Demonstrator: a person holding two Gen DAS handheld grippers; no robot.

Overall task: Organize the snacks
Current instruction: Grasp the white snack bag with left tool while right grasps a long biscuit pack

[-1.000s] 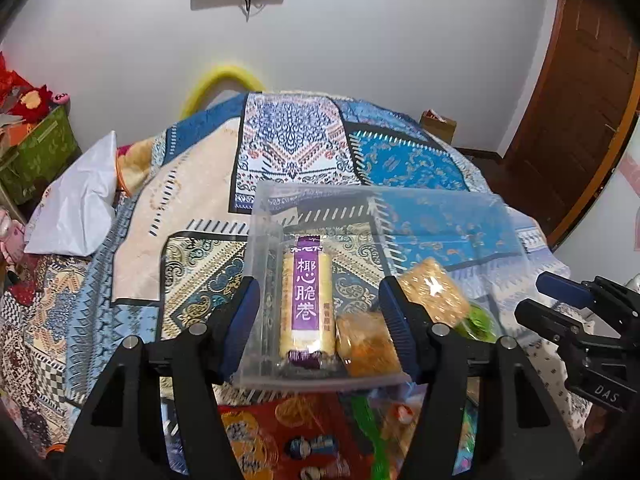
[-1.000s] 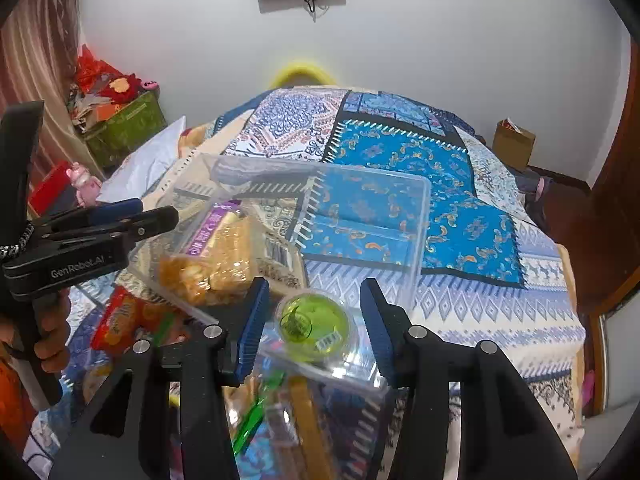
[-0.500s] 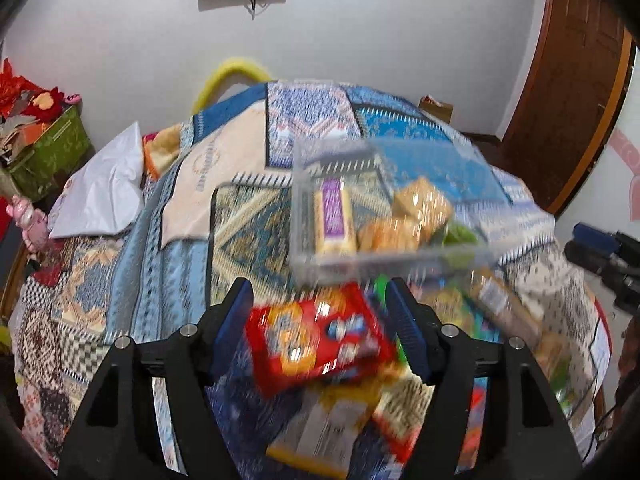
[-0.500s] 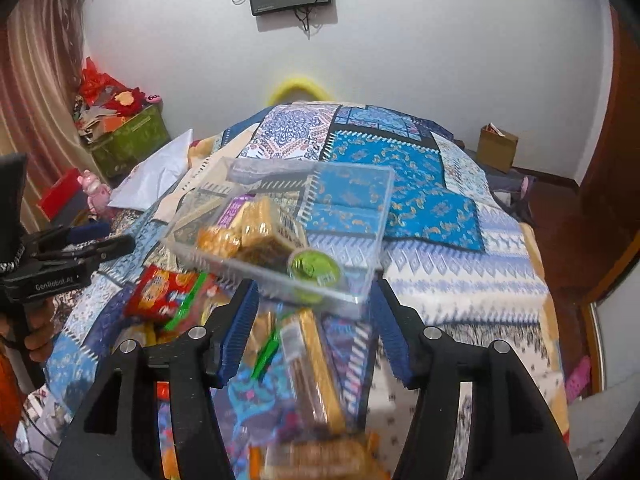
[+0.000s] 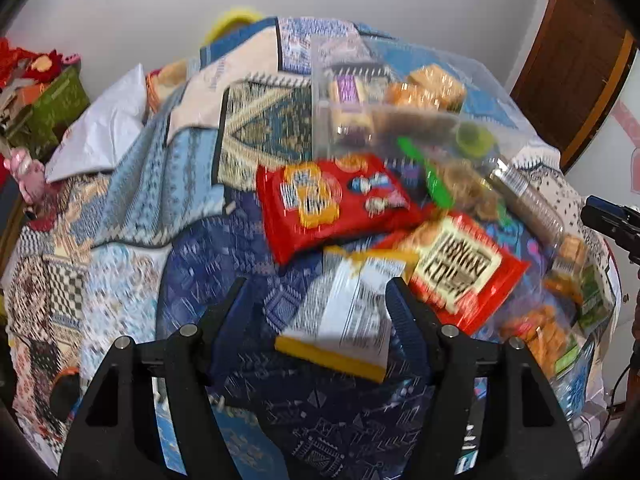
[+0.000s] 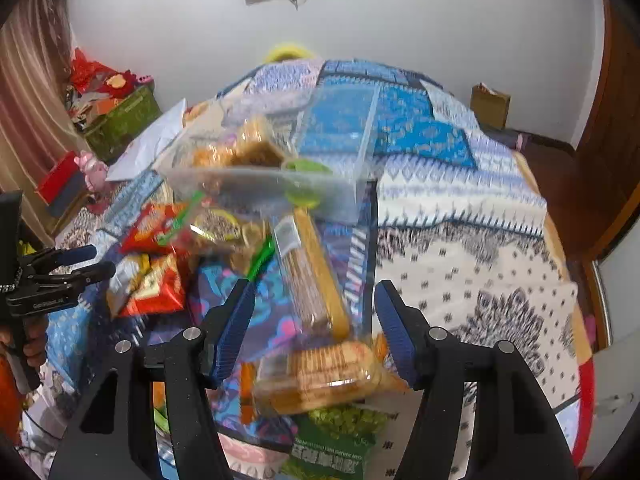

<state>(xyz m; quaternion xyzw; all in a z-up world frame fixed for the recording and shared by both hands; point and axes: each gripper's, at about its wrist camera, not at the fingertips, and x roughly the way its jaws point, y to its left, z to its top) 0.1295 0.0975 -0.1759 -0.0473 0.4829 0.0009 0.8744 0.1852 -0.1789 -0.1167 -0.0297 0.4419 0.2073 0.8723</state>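
A clear plastic bin [image 5: 400, 92] on the patterned bedspread holds a purple wafer pack, orange crackers and a green jelly cup; it also shows in the right wrist view [image 6: 280, 160]. A pile of loose snacks lies in front of it: a red bag [image 5: 328, 204], a red-and-white bag [image 5: 460, 268], a yellow-edged pack [image 5: 352, 320], a long biscuit sleeve [image 6: 316, 272] and a cracker pack [image 6: 320, 372]. My left gripper [image 5: 320, 304] is open and empty, above the yellow-edged pack. My right gripper [image 6: 312, 316] is open and empty, over the biscuit sleeve. Both views are blurred.
A white pillow [image 5: 100, 132] and a green box [image 5: 48, 112] lie at the left of the bed. A cardboard box [image 6: 490, 104] stands by the far wall. A wooden door [image 5: 568, 64] is at the right. A green snack bag [image 6: 336, 440] lies near me.
Both grippers have pulled back from the clear bin toward me. The loose snack pile has come into view under them. Both stay open and empty.
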